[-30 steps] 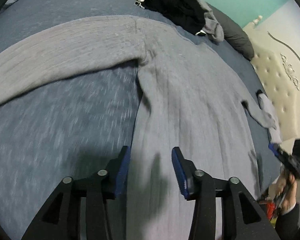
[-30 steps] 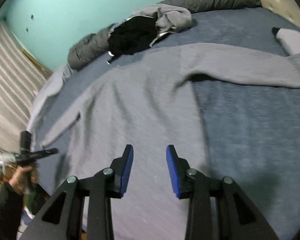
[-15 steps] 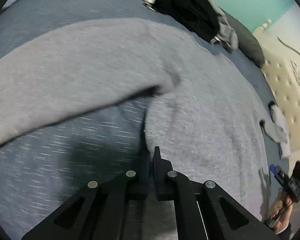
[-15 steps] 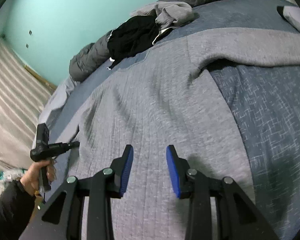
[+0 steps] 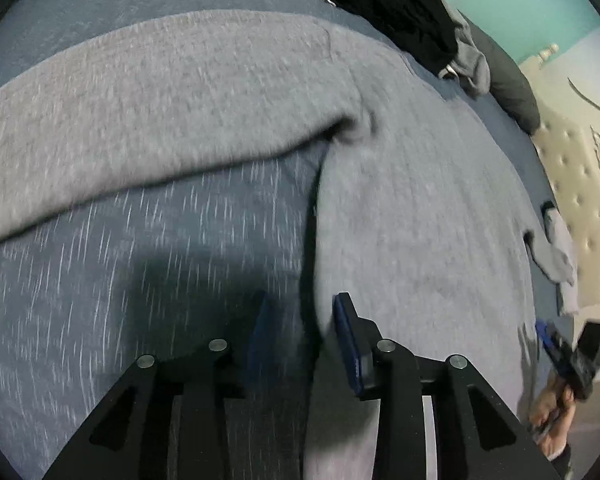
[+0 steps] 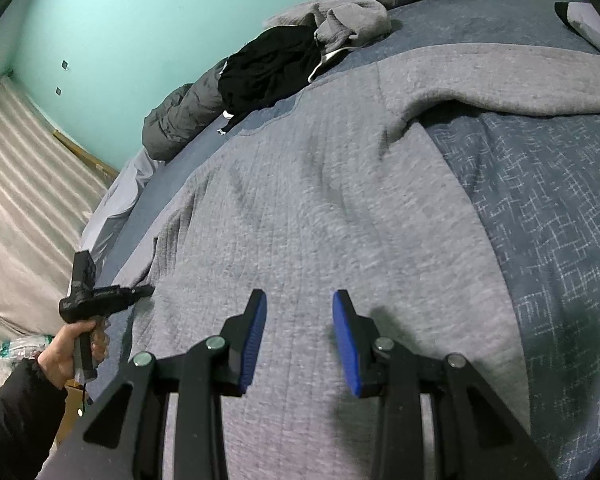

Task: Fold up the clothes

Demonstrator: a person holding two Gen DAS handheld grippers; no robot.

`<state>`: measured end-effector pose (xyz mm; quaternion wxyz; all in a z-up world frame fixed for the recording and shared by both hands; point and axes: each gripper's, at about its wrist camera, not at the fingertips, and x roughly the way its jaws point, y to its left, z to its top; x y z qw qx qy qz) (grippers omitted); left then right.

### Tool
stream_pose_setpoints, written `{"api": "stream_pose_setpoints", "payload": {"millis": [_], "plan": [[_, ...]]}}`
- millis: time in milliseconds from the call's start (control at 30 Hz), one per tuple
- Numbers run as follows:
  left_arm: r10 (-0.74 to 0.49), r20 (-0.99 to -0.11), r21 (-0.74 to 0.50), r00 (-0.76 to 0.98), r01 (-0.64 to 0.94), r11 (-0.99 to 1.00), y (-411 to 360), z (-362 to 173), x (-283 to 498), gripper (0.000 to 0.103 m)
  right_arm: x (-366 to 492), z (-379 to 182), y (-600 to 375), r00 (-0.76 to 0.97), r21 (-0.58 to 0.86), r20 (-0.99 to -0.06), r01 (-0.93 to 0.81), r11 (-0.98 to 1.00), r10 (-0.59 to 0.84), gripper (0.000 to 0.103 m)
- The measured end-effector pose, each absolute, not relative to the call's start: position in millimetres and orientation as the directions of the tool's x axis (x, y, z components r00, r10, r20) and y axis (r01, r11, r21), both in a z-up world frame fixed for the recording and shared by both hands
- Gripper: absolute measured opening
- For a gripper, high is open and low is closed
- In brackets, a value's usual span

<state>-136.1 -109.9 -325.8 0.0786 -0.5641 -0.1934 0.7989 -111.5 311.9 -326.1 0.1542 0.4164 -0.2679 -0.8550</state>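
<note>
Sweater [image 6: 320, 208] fabric, soft, gray and ribbed, lies spread flat on the bed [image 6: 548, 208], sleeves stretched out to both sides. The bed cover is blue with thin white scratchy lines. A black and gray clothes pile [image 6: 284, 60] sits near the green wall [image 6: 140, 20], and a padded cream headboard [image 5: 576, 200] stands at one end. The left gripper [image 5: 304, 336] is opening, with the sweater's side edge between its blue pads. The right gripper [image 6: 298, 336] hangs partly open over the sweater's middle, holding nothing. No words can be read.
</note>
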Motion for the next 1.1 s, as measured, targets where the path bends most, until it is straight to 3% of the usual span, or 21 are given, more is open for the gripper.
{"api": "stream_pose_setpoints", "payload": {"millis": [167,300,667,867,1100], "plan": [[0.384,-0.873,-0.415,-0.302,0.045,-0.909,-110,-322,-98,0.037,-111,-318,326,-0.614,0.573,-0.647,0.000,-0.819,-0.452,0.035],[0.410,-0.872,-0.433,-0.266,0.032,-0.901,-113,-319,-65,0.043,-108,-301,340,-0.587,0.517,-0.695,-0.008,-0.856,-0.415,0.044],[0.420,-0.879,-0.437,-0.226,0.028,-0.899,-131,-302,-13,0.046,-60,-297,364,-0.327,0.323,-0.888,0.057,-0.945,-0.323,0.045],[0.432,-0.885,-0.442,-0.171,0.024,-0.897,-139,-287,-4,0.055,-45,-307,370,-0.226,0.322,-0.920,0.030,-0.946,-0.320,0.046],[0.430,-0.901,-0.430,-0.064,-0.012,-0.903,-123,-311,35,0.055,-24,-317,363,-0.165,0.335,-0.928,0.024,-0.942,-0.334,0.048]]}}
